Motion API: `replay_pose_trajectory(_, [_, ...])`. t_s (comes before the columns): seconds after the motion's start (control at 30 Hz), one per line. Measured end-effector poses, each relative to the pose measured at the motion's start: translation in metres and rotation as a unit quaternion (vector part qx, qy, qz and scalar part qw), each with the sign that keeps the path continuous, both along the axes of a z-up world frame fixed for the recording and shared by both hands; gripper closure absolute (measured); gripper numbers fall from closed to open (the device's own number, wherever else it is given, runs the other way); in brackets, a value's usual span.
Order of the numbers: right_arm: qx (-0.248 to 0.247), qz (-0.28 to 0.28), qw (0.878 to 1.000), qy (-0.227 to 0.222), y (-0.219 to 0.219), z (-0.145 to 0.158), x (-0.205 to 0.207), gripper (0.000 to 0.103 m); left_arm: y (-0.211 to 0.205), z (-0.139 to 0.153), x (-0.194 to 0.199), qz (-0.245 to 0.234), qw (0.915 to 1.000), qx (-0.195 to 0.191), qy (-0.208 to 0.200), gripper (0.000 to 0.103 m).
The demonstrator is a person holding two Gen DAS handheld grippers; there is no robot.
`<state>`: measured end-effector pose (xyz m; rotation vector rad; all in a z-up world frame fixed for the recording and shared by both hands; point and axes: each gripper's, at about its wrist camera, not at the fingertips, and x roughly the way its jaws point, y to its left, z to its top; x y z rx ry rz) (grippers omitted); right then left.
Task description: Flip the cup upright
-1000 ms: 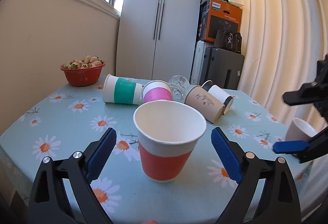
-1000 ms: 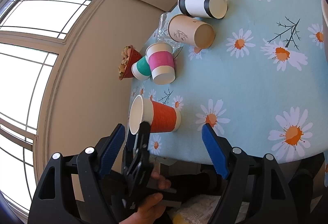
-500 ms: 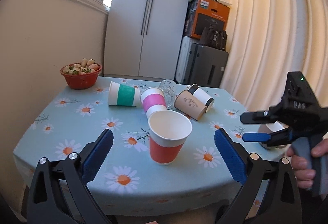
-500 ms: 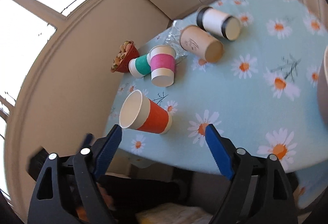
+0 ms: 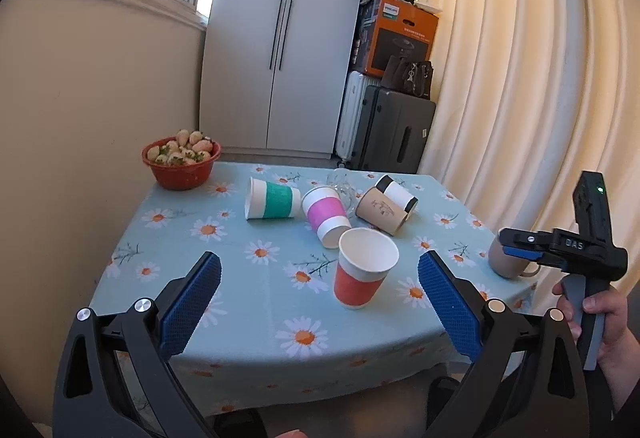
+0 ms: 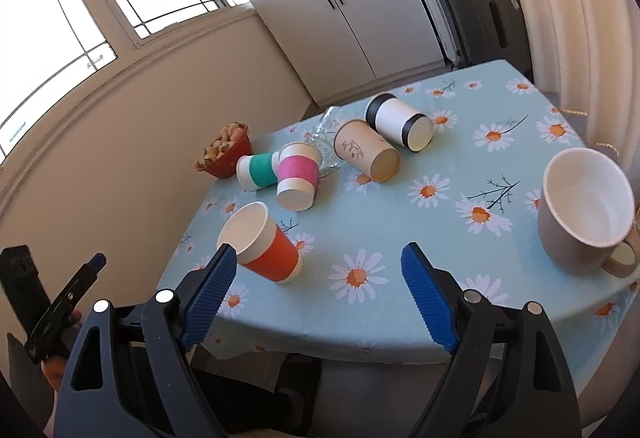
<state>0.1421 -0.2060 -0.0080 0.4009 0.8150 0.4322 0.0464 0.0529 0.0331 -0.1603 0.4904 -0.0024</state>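
I see the orange paper cup (image 5: pixel 365 272) standing upright on the daisy tablecloth (image 5: pixel 240 302), at twelve o'clock from my left gripper (image 5: pixel 319 304). Both it and my right gripper (image 6: pixel 319 297) are spread wide, holding nothing.

You have five paper cups on the table. One, the orange cup (image 5: pixel 362 274), stands upright at lower centre of the left wrist view. Four lie on their sides in a cluster above it: the green cup (image 5: pixel 272 197), the pink cup (image 5: pixel 326 215), the brown cup (image 5: pixel 382 209) and the black-and-white cup (image 5: pixel 398 191).

You have one ceramic mug (image 6: pixel 586 209), upright at the right edge of the right wrist view.

One clear glass (image 6: pixel 324 139) lies behind the cluster.

One red bowl (image 5: pixel 182 163) of fruit sits at centre left.

Two grippers are present.
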Motion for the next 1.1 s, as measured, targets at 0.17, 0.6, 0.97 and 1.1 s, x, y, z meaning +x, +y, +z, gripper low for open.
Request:
replay_pose_trajectory(0.17, [-0.043,0.036,0.998,-0.022,0.013,0.012,-0.025,0.019,0.003,-0.003,-0.005,-0.026,0.9995,-0.001,0.020,0.007])
replay_pose_trajectory(0.6, [-0.203,0.051,0.972,-0.107,0.055,0.024,-0.074,0.013,-0.005,-0.019,-0.007,-0.044,0.9968,0.030,0.059,0.007])
replay_pose_trajectory(0.97, [-0.170,0.030,0.981,-0.085,0.043,0.019,-0.066,0.011,-0.006,-0.017,-0.010,-0.028,0.9983,0.026,0.045,0.007])
replay_pose_trajectory(1.1, [-0.163,0.021,0.983,-0.079,0.039,0.018,-0.064,0.011,-0.006,-0.017,-0.008,-0.025,0.9981,0.028,0.049,0.007])
